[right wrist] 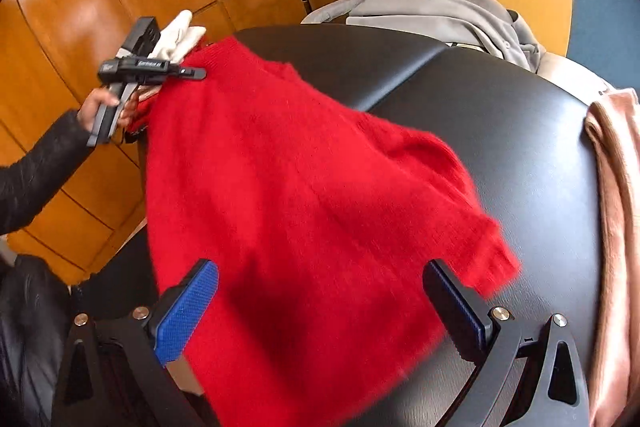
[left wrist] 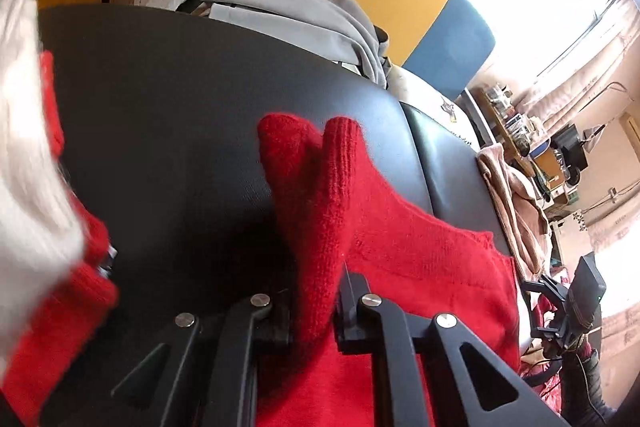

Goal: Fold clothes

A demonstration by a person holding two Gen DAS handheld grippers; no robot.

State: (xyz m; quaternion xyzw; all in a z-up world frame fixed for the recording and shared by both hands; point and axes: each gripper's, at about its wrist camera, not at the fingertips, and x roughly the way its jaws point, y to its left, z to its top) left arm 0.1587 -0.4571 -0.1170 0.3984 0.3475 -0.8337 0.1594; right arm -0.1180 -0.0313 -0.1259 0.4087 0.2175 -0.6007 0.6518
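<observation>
**knitnerd:** The red sweater (right wrist: 304, 187) was half lifted off the black desk (right wrist: 520, 155), one corner pinched tight in the left hand-held gripper (left wrist: 314, 303), a ribbed fold bunched up between its closed fingers. The rest draped down across the desk toward the right hand-held gripper (right wrist: 320, 311), which was spread wide with nothing in it, blue pads (right wrist: 188, 311) on either side of the hem.

**foldbot_fan:** So what could've gone wrong?

**knitnerd:** My guess: it's fuzzy, stretchy knit, held at a single point. A hard pull could stretch it or let it slide out. There's also some white fabric (right wrist: 180, 35) right by the left gripper that might get dragged into the fold. And the pink garment (right wrist: 616, 187) lay just beside the sweater's sleeve end, so the two could've tangled.

**foldbot_fan:** Any baskets or bins?

**knitnerd:** None I could see. Just a grey garment (right wrist: 448, 15) heaped on a chair behind the desk.
</observation>
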